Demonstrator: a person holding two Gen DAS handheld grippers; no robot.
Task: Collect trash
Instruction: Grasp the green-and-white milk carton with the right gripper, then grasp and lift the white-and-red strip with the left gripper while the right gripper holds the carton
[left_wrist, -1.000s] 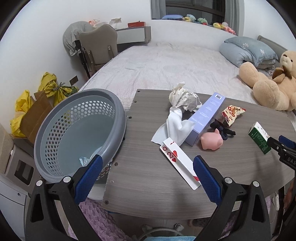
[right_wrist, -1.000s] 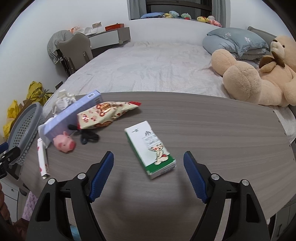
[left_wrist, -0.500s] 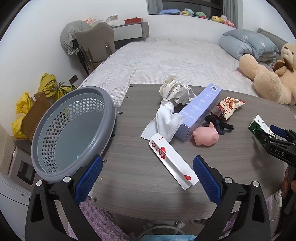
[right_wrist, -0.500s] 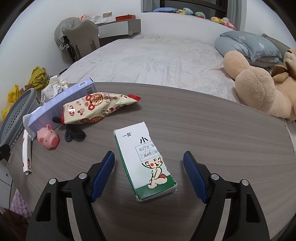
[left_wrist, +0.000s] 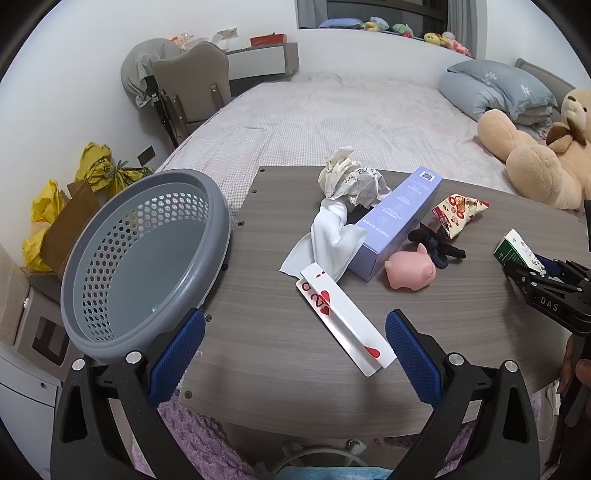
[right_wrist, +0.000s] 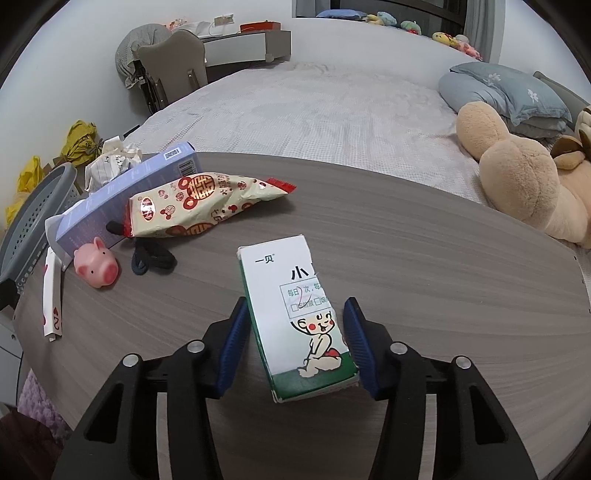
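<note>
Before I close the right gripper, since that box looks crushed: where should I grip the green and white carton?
Grip the green and white carton across its two long side faces near the cartoon end, approaching along the table from its near end: it lies flat, lengthwise between the right gripper.

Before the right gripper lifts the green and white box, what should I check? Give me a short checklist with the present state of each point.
1. Green and white box sits between the right gripper fingers: ok.
2. Both fingers touch the box: cannot tell; a thin gap may remain.
3. Box is free of the snack bag: ok.
4. Grey basket is open to receive trash: ok.
5. Left gripper is open and holds nothing: ok.
</note>
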